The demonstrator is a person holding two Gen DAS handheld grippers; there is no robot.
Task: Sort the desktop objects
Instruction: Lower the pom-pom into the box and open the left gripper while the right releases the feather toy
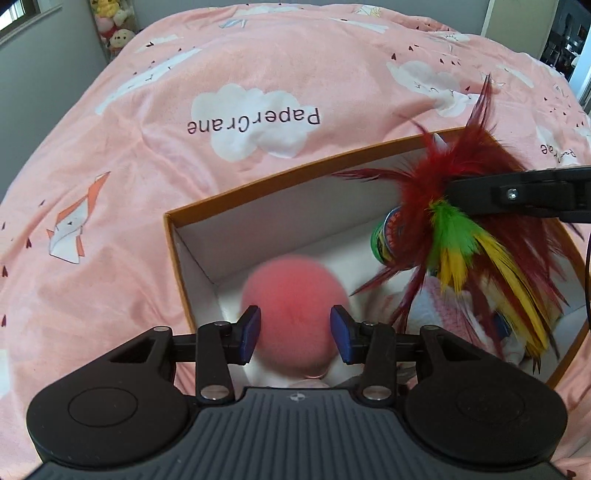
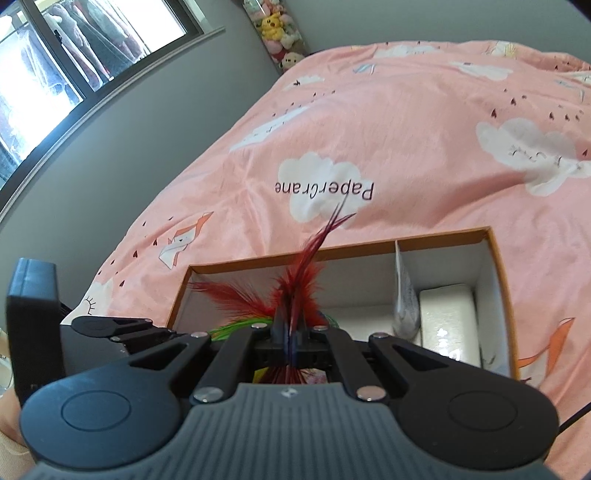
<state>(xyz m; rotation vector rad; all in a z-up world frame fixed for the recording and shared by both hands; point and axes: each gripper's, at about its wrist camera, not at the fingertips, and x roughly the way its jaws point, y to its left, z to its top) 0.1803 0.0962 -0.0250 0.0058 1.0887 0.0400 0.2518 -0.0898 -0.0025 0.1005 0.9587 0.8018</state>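
An orange box with a white inside [image 1: 258,184] sits on the pink bedspread. My left gripper [image 1: 295,332] is open above its left compartment; a blurred pink fuzzy ball [image 1: 295,295] lies between and beyond the blue pads [image 1: 249,332], apart from them. My right gripper [image 2: 291,332] is shut on a feather shuttlecock [image 2: 299,284] with red, green and yellow feathers and holds it over the box [image 2: 495,258]. In the left wrist view the shuttlecock [image 1: 461,229] hangs from the right gripper's fingers [image 1: 517,195].
A divider [image 2: 400,280] splits the box; the right compartment holds a white rectangular object [image 2: 448,325]. Pink and white soft items [image 1: 443,306] lie in the box under the feathers. The pink bedspread [image 1: 221,92] surrounds the box. Plush toys [image 2: 277,33] stand in the far corner.
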